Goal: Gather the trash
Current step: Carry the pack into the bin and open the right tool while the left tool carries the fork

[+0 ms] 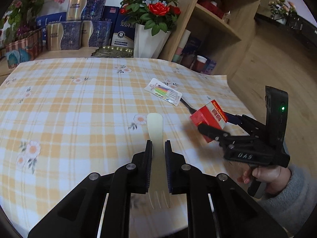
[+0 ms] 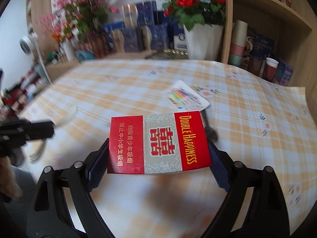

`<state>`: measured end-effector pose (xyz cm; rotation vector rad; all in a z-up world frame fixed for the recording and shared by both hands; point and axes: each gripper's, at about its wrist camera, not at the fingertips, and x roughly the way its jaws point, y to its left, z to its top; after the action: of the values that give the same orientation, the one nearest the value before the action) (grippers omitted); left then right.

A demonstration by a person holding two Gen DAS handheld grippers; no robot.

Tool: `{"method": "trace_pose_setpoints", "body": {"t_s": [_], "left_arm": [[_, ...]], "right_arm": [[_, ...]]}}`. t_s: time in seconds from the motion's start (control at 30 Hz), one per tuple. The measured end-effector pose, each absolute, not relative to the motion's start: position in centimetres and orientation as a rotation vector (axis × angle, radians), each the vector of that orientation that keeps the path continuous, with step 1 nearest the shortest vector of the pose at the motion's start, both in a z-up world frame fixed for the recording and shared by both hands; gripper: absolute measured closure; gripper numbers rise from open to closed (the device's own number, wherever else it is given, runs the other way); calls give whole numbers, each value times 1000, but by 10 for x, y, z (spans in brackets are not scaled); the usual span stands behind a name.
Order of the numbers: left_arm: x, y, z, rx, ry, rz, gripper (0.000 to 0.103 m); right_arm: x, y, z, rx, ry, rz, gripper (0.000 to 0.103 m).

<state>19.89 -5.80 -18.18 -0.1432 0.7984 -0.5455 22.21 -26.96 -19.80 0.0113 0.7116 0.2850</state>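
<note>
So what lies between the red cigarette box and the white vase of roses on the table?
The candle packet lies on the checked tablecloth between the cigarette box and the white vase; beyond it the cloth is bare up to the vase. The right wrist view shows it.

"Double Happiness" on red cigarette box [image 2: 158,142], "DAS" on right claw [image 1: 213,128]

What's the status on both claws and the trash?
Left claw shut on plastic fork. Right claw gripping red cigarette box, clear of the table. Candle packet still on table. Nothing in the way.
</note>
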Motion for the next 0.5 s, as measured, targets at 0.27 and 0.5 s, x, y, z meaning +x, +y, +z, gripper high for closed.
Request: {"method": "trace_pose_setpoints", "body": {"t_s": [0.27,0.5], "left_arm": [[114,-13,-184,-131,843,-579,90],[63,-3,-201,-102,874,-596,90]], "right_arm": [[133,-248,-202,69,778,340,15],[65,-220,-240,66,911,363,15]]}}
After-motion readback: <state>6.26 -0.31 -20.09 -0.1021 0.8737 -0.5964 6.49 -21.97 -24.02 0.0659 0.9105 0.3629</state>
